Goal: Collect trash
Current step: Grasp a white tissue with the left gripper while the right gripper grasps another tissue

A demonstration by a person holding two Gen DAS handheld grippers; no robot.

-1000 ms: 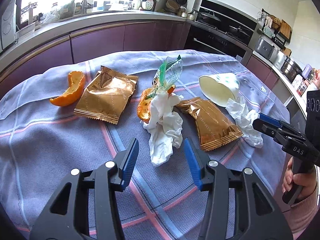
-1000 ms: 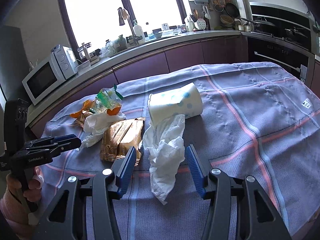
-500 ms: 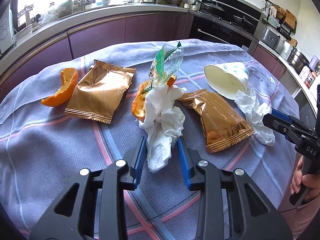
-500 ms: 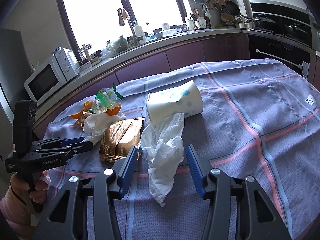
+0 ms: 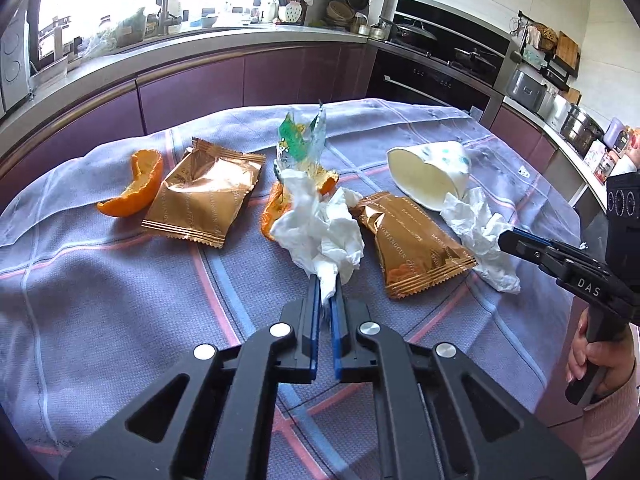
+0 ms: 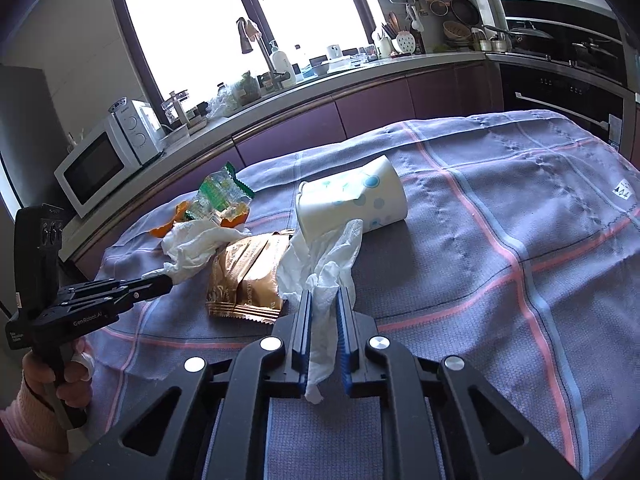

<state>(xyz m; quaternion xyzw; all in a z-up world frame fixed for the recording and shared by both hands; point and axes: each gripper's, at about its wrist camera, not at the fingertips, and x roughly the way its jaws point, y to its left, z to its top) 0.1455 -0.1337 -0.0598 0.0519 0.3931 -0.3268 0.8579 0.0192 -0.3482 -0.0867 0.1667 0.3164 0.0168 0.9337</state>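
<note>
- Left gripper point(image 5: 325, 280) is clamped on the near tail of a crumpled white tissue point(image 5: 320, 232), blue pads pinching the paper tight; that tissue lies mid-table on the lilac checked cloth point(image 5: 120, 300).
- Right gripper point(image 6: 324, 300) is closing on a second white tissue point(image 6: 320, 264), the paper squeezed between its pads and hanging through them towards the near edge.
- That second tissue touches the mouth of a tipped-over paper cup point(image 6: 352, 204) with blue dots, lying on its side towards the table's far side.
- Between the two tissues lies a gold snack wrapper point(image 5: 412, 252), flat on the cloth.
- Another gold wrapper point(image 5: 204, 200) lies towards the left edge, with a curl of orange peel point(image 5: 136, 188) just beside it.
- More orange peel point(image 5: 274, 212) and a clear green-printed wrapper point(image 5: 300, 148) are bunched at the first tissue's far end.
- A hand point(image 5: 600, 360) in a pink sleeve grips the right tool's handle at the table's right edge.
</note>
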